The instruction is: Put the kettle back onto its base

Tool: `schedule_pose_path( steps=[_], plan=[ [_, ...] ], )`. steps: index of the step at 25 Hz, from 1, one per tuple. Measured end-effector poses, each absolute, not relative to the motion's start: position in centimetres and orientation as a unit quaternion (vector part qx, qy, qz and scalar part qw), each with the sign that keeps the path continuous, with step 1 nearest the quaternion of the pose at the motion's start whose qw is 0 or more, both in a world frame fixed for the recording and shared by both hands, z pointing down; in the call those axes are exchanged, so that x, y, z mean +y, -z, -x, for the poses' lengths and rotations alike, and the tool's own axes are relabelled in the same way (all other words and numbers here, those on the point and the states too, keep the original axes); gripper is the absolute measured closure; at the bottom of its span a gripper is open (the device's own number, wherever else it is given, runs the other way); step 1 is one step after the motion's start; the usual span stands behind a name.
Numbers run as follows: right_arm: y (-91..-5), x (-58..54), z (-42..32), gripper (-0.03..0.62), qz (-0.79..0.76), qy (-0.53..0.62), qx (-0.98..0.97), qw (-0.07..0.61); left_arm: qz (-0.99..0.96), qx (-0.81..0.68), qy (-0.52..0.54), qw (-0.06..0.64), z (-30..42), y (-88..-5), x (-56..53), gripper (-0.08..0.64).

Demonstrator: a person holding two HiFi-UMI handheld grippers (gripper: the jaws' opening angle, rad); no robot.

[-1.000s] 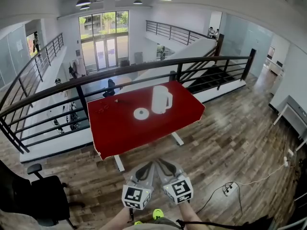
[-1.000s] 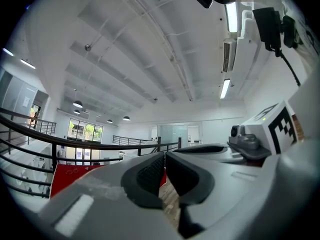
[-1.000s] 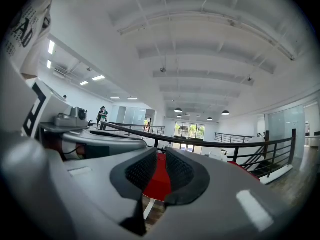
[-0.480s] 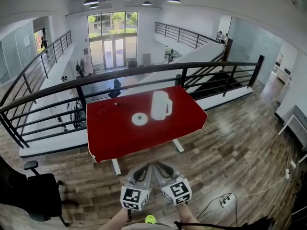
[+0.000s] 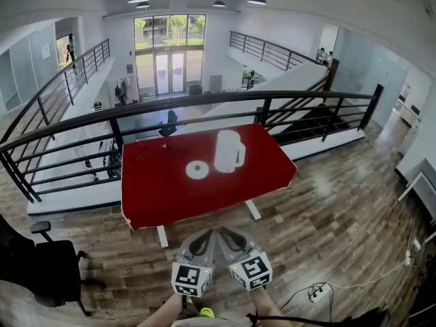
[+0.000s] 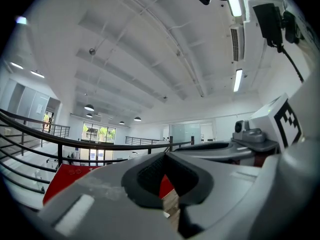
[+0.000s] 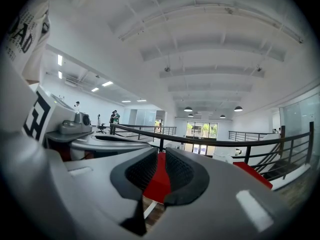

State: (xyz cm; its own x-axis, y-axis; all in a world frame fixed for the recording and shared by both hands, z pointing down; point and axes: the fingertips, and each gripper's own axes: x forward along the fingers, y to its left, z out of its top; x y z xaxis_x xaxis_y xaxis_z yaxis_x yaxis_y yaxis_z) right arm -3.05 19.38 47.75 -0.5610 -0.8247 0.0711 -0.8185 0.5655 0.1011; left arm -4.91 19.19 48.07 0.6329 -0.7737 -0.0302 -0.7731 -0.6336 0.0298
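Observation:
A white kettle (image 5: 228, 150) stands upright on the red table (image 5: 170, 196), its handle to the right. Its round white base (image 5: 197, 169) lies on the table just left of it, bare. Both grippers are held side by side low in the head view, short of the table's near edge and pointing at it. My left gripper (image 5: 204, 238) has its pads meeting at the tips with nothing between them (image 6: 165, 176). My right gripper (image 5: 232, 236) shows a narrow gap with nothing in it; the red table shows through it (image 7: 159, 171).
A black railing (image 5: 204, 104) runs behind the table, with a drop to the lower floor beyond it. A black office chair (image 5: 41, 268) stands at the left. A power strip with its cable (image 5: 315, 293) lies on the wood floor at the lower right.
The table, kettle and base sit slightly lower and nearer in the head view; I have moved towards the table. Both grippers stay low, side by side.

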Motion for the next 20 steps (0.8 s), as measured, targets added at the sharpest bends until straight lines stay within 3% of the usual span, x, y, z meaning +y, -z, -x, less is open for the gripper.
schedule_pose_path(
  steps=[20],
  plan=[
    [-48.3,12.0,0.7,0.551,-0.478,0.016,-0.876,0.059,-0.906,-0.424,0.012,0.003,2.9,-48.3,11.4,0.554]
  ],
)
